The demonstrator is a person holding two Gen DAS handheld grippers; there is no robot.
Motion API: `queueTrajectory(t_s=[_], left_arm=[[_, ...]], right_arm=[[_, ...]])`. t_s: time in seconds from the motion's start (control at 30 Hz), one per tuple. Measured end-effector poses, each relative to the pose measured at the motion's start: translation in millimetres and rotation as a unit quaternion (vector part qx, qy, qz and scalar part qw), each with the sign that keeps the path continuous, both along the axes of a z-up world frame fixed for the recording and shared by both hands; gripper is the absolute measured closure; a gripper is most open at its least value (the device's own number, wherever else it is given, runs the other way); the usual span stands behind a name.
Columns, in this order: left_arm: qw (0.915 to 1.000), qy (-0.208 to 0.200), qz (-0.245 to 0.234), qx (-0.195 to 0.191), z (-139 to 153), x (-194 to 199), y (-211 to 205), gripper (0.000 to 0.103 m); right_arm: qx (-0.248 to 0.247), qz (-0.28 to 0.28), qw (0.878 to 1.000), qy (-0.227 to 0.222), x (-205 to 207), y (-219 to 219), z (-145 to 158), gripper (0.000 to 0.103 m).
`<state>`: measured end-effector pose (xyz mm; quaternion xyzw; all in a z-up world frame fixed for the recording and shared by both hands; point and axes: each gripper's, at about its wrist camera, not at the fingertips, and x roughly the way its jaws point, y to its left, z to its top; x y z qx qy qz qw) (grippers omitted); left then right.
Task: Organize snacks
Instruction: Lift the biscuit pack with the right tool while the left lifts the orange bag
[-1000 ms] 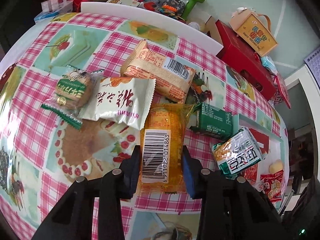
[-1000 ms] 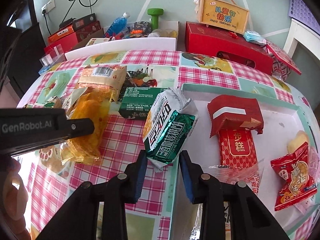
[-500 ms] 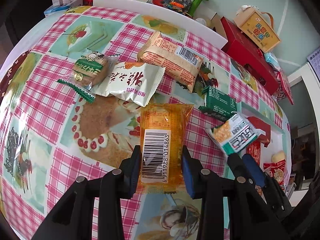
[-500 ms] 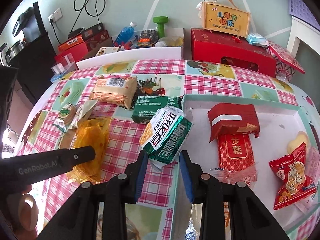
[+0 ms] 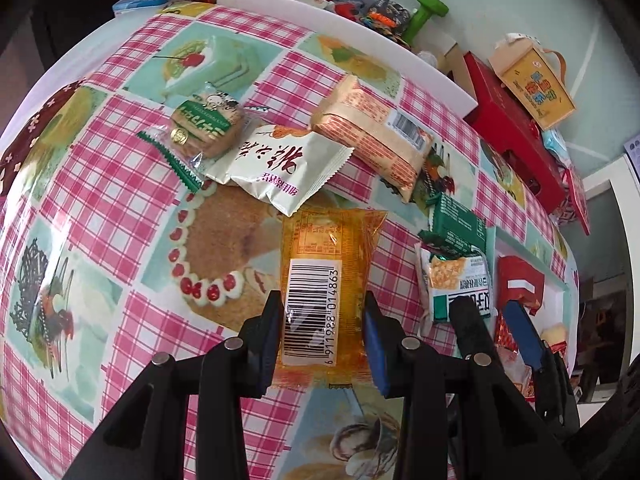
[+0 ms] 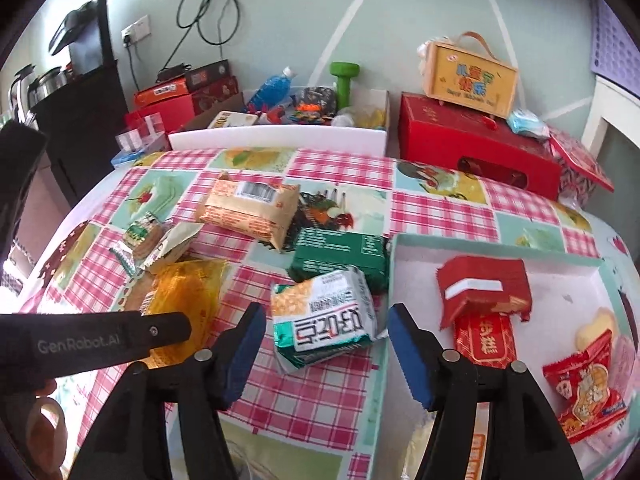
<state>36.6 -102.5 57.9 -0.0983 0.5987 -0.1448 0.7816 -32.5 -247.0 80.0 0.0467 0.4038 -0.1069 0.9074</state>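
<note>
Just opened: right gripper (image 6: pixel 326 354), jaws apart around green-white pack (image 6: pixel 324 320), lying beside tray (image 6: pixel 560 276), pads clear. Clamped in left gripper (image 5: pixel 322 332): orange pack (image 5: pixel 326 280). Already in tray: several red snacks. Left on table: roughly five packs.

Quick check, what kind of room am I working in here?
Most likely a home dining or living room: a table under a pink checked cake-print oilcloth, red gift boxes against the pale green wall, and metal kettles on a dark cabinet.
</note>
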Motion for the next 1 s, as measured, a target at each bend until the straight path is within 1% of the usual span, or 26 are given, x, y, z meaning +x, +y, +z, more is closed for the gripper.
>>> queueTrajectory(t_s=[0.17, 0.3, 0.47, 0.63, 0.7, 0.73, 0.77, 0.8, 1.0], left_arm=[[0.9999, 0.002, 0.014, 0.0, -1, 1, 13, 0.064], [0.9999, 0.004, 0.015, -0.002, 0, 0, 16, 0.064], [0.9999, 0.004, 0.015, -0.001, -1, 0, 14, 0.064], [0.9999, 0.005, 0.015, 0.003, -2, 2, 11, 0.064], [0.9999, 0.005, 0.013, 0.006, -3, 3, 9, 0.064], [0.9999, 0.004, 0.012, 0.007, -4, 3, 8, 0.064], [0.9999, 0.004, 0.011, 0.009, -4, 3, 8, 0.064], [0.9999, 0.004, 0.011, 0.009, -4, 3, 7, 0.064], [0.9999, 0.003, 0.009, 0.012, -6, 4, 5, 0.064]], right_arm=[[0.001, 0.014, 1.0, 0.014, 8, 6, -10, 0.035], [0.021, 0.008, 0.999, 0.03, 12, 2, -22, 0.034], [0.036, 0.003, 0.999, 0.021, 11, -1, -23, 0.034], [0.029, -0.011, 0.999, 0.029, 16, -2, -27, 0.035], [0.031, -0.013, 0.999, 0.027, 16, -3, -27, 0.037], [0.032, -0.015, 0.999, 0.028, 15, -3, -27, 0.039], [0.029, -0.02, 0.999, 0.03, 15, -4, -27, 0.045], [0.029, -0.022, 0.999, 0.03, 15, -5, -26, 0.046], [0.033, -0.023, 0.999, 0.031, 11, -6, -24, 0.049]])
